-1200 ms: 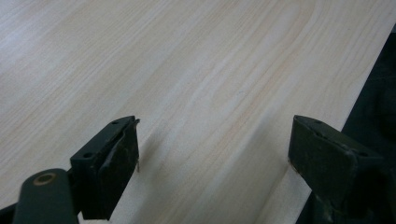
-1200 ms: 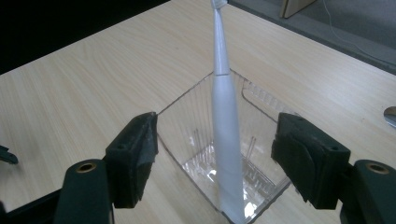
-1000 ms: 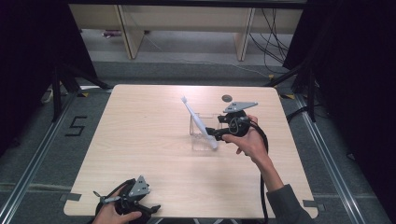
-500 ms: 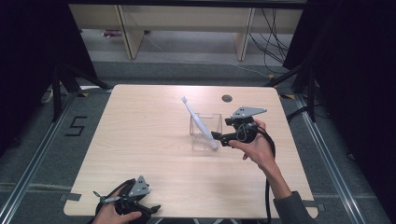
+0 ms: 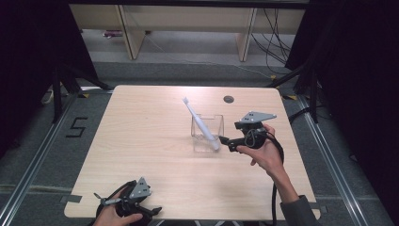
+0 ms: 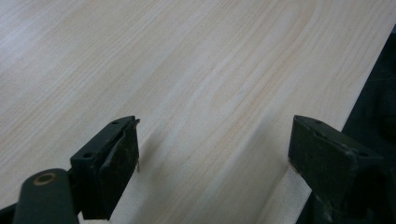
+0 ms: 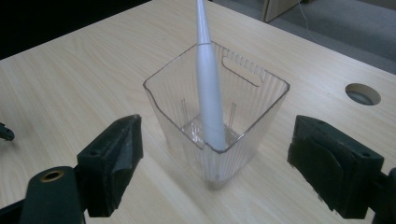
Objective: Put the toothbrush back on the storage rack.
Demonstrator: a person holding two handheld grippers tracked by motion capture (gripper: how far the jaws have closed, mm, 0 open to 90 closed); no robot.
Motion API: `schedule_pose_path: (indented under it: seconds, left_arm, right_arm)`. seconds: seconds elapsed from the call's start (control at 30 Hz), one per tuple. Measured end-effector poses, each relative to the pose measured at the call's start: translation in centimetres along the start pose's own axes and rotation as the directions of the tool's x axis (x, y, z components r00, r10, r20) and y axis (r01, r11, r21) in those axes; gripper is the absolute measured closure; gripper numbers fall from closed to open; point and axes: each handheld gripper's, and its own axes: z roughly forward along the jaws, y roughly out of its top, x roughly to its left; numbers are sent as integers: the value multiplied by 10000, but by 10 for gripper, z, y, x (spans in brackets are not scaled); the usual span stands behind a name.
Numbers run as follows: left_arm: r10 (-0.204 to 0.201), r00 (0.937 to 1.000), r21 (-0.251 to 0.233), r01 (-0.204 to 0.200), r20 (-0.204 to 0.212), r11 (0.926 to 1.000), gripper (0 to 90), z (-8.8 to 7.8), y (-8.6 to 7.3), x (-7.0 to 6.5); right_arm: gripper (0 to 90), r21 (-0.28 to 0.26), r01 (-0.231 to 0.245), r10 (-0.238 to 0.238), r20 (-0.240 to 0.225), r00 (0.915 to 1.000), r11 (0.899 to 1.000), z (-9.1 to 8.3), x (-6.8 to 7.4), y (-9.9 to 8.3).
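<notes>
Leaning toothbrush point(image 7: 207, 88) head cut off above clear cup point(image 7: 261, 100).

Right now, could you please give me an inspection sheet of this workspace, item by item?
Surface: pale wooden table, with a round hole near the far edge.
Job's things: clear ribbed container standing upright; white toothbrush leaning inside it, head up.
Clutter: nothing seen.
Grippers: right gripper open, facing the container, not touching; left gripper open over bare wood at the near edge.
Cables: black cable trailing from the right gripper; more on the floor beyond.
Surroundings: dark curtains, grey floor, a "5" mark.
</notes>
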Motion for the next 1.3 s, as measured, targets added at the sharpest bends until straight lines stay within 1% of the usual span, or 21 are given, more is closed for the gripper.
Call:
schedule_pose_path:
  seconds: [0.03, 0.1, 0.17, 0.2, 0.23, 0.27, 0.3, 0.4, 0.43, 0.47, 0.5, 0.53, 0.67, 0.7, 0.73, 0.87, 0.97, 1.0, 1.1, 1.13, 1.3]
  left_arm:
    - [3, 10000, 22, -3, 11, 10000, 156, 0, 0, 0]
    - [-2, 10000, 22, 2, 16, 10000, 156, 0, 0, 0]
    - [-13, 10000, 45, 13, 37, 10000, 156, 0, 0, 0]
    - [-22, 10000, 48, 22, 35, 10000, 156, 0, 0, 0]
    - [-17, 10000, 45, 17, 42, 10000, 156, 0, 0, 0]
    - [-18, 10000, 24, 18, 55, 10000, 156, 0, 0, 0]
    - [-35, 10000, -16, 35, 44, 10000, 156, 0, 0, 0]
    - [-13, 10000, 88, 12, 98, 10000, 156, -1, 0, 1]
    - [-216, 9998, -20, 216, 43, 9998, 156, 0, 0, -1]
    - [-213, 9998, -22, 213, 30, 9998, 156, 0, 0, -1]
    - [-203, 9998, -17, 203, 56, 9998, 156, 0, 0, -1]
    - [58, 9999, 122, -59, 114, 9999, 156, -1, 1, 1]
    - [19, 10000, 67, -19, 86, 10000, 156, -1, 1, 1]
    - [3, 10000, 9, -3, 32, 10000, 156, -1, 0, 0]
    - [-5, 10000, -11, 5, 20, 10000, 156, -1, 0, 0]
    - [33, 10000, 16, -33, 19, 10000, 156, -2, 0, 0]
    - [29, 10000, 11, -29, 19, 10000, 156, -2, 0, 0]
    - [7, 10000, 9, -7, 31, 10000, 156, -1, 0, -1]
    - [45, 9999, 90, -46, 90, 9999, 156, -1, 1, 0]
    - [22, 10000, 71, -23, 92, 10000, 156, -1, 1, 0]
    - [49, 10000, 10, -49, 41, 10000, 156, -1, 1, 0]
  right_arm:
    - [178, -19, 202, -201, 64, 9998, 9998, -1, -1, 0]
    - [178, -19, 63, -63, -25, 10000, 10000, -1, 1, -1]
    - [181, -108, 247, -246, 77, 9997, 9996, -2, 2, -3]
    - [182, 40, 60, -60, -63, 10000, 10000, -2, 4, -4]
    - [182, -54, 367, -367, 12, 9993, 9993, -2, 2, -5]
    - [182, 44, 153, -153, -34, 9999, 9999, -2, 4, -6]
    - [182, 80, 344, -344, 59, 9994, 9994, -3, 3, -7]
    - [182, 35, 354, -354, 47, 9994, 9994, -2, 5, -10]
    - [182, 105, 331, -331, -21, 9994, 9994, -3, 5, -11]
    - [182, 147, 115, -113, -101, 9999, 9998, -3, 6, -12]
    - [182, 37, 253, -253, -28, 9997, 9997, -3, 6, -13]
    - [183, 52, 348, -348, -20, 9994, 9994, -4, 6, -13]
    - [182, 107, 331, -330, -119, 9994, 9994, -4, 7, -17]
    - [183, 212, 53, -49, -207, 9998, 9998, -5, 9, -18]
    - [182, 59, 265, -264, -45, 9996, 9996, -5, 8, -18]
    - [184, 69, 377, -376, -164, 9992, 9993, -7, 10, -21]
    - [186, 111, 90, -89, -22, 10000, 9999, -10, 14, -24]
    - [186, -18, 405, -405, 47, 9992, 9992, -9, 13, -26]
    - [187, 190, 163, -160, -175, 9997, 9997, -8, 17, -31]
    - [187, 127, 344, -343, -116, 9993, 9993, -9, 16, -32]
    - [188, 193, 230, -226, -192, 9996, 9995, -11, 19, -36]
